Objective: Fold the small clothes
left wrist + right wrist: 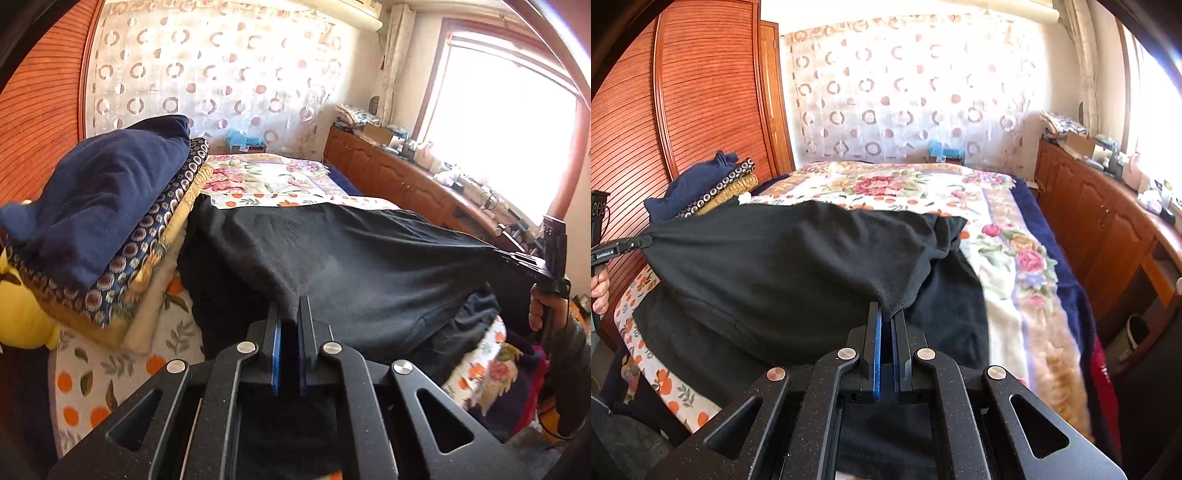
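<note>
— Where is the black garment [369, 258]?

— We hold it lifted over the floral bedspread [1015, 236], left gripper [289, 314] and right gripper [889, 314] each clamped on a corner, long edge stretched between us.

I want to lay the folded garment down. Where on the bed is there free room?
Free: the floral blanket beyond the black garment, toward the curtain, and its right strip beside the cabinets. Crowded: the left edge, where folded bedding is stacked.
</note>
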{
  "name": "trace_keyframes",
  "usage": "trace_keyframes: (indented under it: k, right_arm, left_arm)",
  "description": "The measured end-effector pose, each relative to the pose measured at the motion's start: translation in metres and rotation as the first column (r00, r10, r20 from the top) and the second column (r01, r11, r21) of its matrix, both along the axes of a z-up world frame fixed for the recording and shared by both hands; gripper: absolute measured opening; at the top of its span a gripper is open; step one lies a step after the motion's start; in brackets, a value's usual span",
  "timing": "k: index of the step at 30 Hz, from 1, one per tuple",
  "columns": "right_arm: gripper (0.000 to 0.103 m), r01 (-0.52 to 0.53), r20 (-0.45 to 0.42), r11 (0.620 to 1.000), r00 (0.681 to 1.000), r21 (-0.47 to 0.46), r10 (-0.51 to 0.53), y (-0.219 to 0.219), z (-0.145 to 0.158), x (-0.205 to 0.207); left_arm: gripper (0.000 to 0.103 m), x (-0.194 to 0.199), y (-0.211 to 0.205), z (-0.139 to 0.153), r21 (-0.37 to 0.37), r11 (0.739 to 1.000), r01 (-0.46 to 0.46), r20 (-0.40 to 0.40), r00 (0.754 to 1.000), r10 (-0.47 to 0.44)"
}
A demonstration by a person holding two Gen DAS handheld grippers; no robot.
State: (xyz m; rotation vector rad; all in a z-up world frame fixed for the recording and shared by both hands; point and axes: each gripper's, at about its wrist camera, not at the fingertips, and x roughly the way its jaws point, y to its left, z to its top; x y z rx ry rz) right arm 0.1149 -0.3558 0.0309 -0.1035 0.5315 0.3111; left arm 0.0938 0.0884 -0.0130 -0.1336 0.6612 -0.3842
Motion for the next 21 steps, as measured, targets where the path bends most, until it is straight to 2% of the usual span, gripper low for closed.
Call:
trace_keyframes:
  k: [4, 8, 11, 14, 18, 21]
  right_arm:
    - [0.004, 0.003, 0.017, 1.000, 1.000, 0.002, -0.003, -0.008, 0.009, -0.019]
    - [0.004, 0.007, 0.030, 1.000, 1.000, 0.016, -0.007, -0.017, 0.013, -0.036]
    - [0.004, 0.008, -0.020, 1.000, 1.000, 0.014, -0.008, -0.019, -0.004, -0.037]
    - [0.004, 0.013, -0.110, 1.000, 0.994, 0.006, -0.012, -0.015, -0.032, -0.032]
    - [0.004, 0.015, -0.173, 1.000, 0.985, 0.003, -0.014, -0.010, -0.057, -0.028]
    - [0.004, 0.027, -0.182, 1.000, 0.983, -0.015, -0.029, -0.007, -0.062, -0.026]
  left_arm:
    - [0.008, -0.017, 0.000, 0.000, -0.046, 0.999, 0.014, -0.012, 1.000, -0.015]
    - [0.008, -0.032, -0.005, -0.013, -0.046, 0.999, 0.026, -0.045, 0.999, -0.028]
    - [0.008, -0.035, -0.006, -0.036, -0.018, 1.000, -0.002, -0.096, 0.995, 0.000]
    - [0.008, -0.037, -0.003, -0.057, -0.002, 1.000, -0.021, -0.138, 0.990, 0.020]
    - [0.008, -0.041, -0.004, -0.068, 0.018, 1.000, -0.025, -0.157, 0.987, 0.027]
    - [0.008, -0.041, -0.005, -0.070, 0.027, 0.999, -0.029, -0.171, 0.985, 0.033]
